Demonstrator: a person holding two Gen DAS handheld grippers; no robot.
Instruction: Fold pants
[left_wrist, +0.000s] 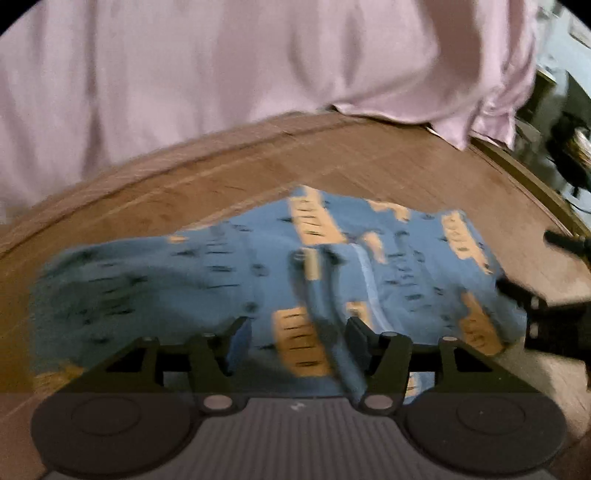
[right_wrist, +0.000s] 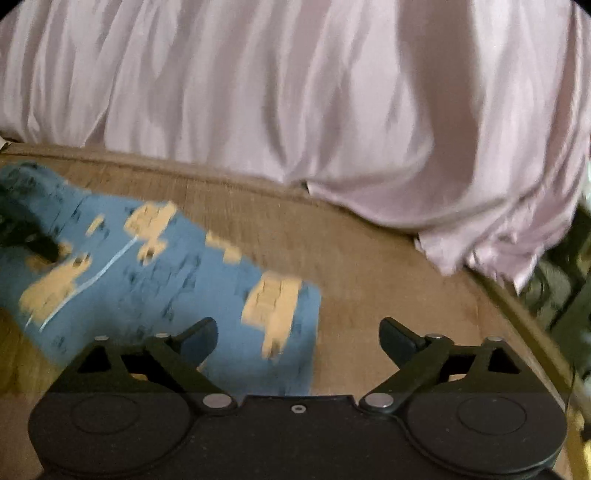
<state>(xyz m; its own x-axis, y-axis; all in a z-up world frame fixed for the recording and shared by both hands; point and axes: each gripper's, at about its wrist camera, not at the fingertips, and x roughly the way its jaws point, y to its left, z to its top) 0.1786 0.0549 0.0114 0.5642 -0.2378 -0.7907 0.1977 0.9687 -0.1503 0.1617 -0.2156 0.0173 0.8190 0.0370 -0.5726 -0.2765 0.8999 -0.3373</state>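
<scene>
Left gripper (left_wrist: 298, 341) fingers parted over pants (left_wrist: 221, 280); right gripper (right_wrist: 298, 338) fingers wide, empty, at pants' edge.

Dim, motion-blurred, fisheye-curved edges, dark corners

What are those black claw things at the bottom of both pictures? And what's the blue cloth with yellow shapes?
Those claws are grabbing tools that a person holds, one in each hand. Each has a small camera looking out along its two fingers, so you get one picture per hand. The left tool has its fingers open above the blue pants, which lie on a brown wooden table. The right tool is open too, over the pants' edge and bare table. Neither holds anything. Behind the table hangs a pale pink cloth. The pictures are blurry.
</scene>
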